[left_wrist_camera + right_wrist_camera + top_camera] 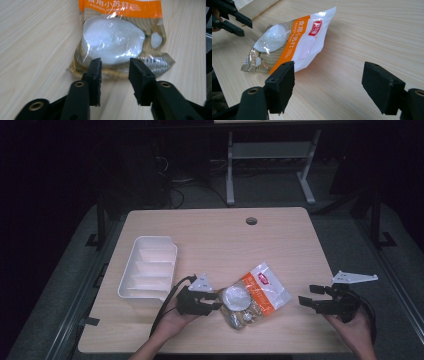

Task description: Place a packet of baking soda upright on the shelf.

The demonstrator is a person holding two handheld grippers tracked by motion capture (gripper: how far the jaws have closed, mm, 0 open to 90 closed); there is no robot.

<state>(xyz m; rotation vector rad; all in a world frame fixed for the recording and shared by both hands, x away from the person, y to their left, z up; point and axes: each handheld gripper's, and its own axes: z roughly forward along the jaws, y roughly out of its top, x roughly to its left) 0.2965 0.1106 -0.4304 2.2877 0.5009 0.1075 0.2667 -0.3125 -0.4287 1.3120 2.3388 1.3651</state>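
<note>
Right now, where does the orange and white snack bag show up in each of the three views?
High view: the bag lies lower centre on the table, between the two grippers.
Left gripper view: the bag is at top centre, just beyond the open jaws.
Right gripper view: the bag is upper left, beyond the open jaws.
Shared landmark: its orange band with white lettering.

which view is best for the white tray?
High view: the white tray shows whole, its compartments visible, on the table to the left of the left tool. The right gripper view catches just a pale edge of it at top left.
</note>
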